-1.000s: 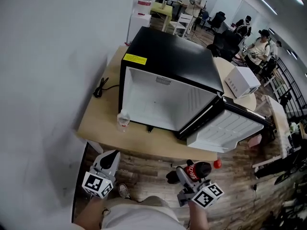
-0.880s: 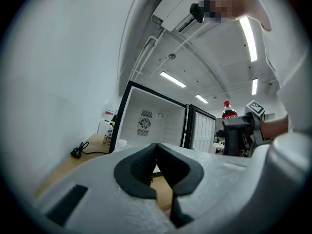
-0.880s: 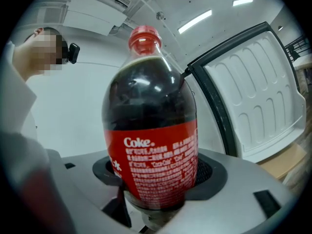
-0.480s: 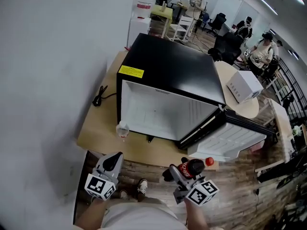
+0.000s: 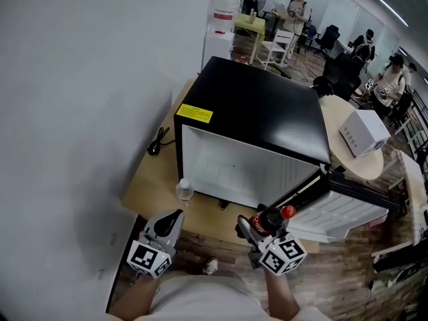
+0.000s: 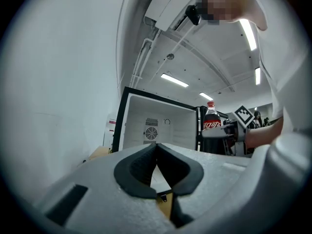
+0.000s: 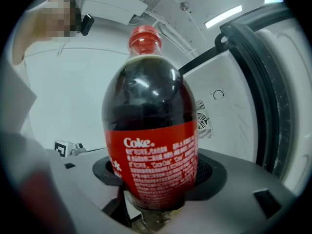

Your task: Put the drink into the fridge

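red-labelled cola bottle (image 7: 151, 145) stands upright, clamped at its lower body between the jaws of the right gripper (image 5: 258, 229), in front of the black fridge (image 5: 261, 112), just outside its open white compartment and near the swung-out door (image 5: 341, 209). left gripper (image 6: 157, 152) has its jaws closed together with nothing between them, held low before the edge of the wooden counter (image 5: 150, 186). small clear bottle (image 5: 184, 191) stands on the counter by the fridge's front left corner.

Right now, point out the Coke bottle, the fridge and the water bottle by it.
Coke bottle (image 7: 151, 160): right gripper view, red label.
fridge (image 5: 257, 116): head view, black top panel.
water bottle (image 5: 185, 193): head view, clear body.
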A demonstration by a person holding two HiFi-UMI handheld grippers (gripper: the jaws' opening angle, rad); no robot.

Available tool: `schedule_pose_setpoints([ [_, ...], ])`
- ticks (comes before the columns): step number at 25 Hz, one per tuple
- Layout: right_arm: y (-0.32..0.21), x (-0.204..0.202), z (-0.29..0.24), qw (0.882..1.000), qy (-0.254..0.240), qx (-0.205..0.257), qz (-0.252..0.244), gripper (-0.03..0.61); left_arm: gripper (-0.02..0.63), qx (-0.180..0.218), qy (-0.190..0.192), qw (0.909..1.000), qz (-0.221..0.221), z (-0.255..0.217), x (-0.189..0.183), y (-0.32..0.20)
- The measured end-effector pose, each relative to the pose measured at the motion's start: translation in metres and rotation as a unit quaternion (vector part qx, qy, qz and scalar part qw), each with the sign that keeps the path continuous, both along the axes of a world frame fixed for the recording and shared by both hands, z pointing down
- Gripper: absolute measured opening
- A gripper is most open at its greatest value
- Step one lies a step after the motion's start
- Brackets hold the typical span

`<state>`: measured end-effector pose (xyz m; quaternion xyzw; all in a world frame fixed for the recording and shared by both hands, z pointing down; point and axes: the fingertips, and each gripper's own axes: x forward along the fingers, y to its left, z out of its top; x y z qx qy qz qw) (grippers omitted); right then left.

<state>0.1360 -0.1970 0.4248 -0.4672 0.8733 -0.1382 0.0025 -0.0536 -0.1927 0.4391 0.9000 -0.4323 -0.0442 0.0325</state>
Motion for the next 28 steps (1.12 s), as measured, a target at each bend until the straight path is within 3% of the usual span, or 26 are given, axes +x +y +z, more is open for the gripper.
schedule_pose_setpoints([
  [13, -0.08, -0.007, 0.036, 0.998, 0.068, 0.016, -0.005, 0.319, 0.014, -0.01, -0.014, 0.9991, -0.038, 0.0, 0.0, -0.004],
  [28, -0.165, -0.005, 0.084, 0.995, 0.1, 0.008, 0.006, 0.319, 0.014, -0.021, -0.04, 0.9973, -0.059, 0.001, 0.004, -0.016],
])
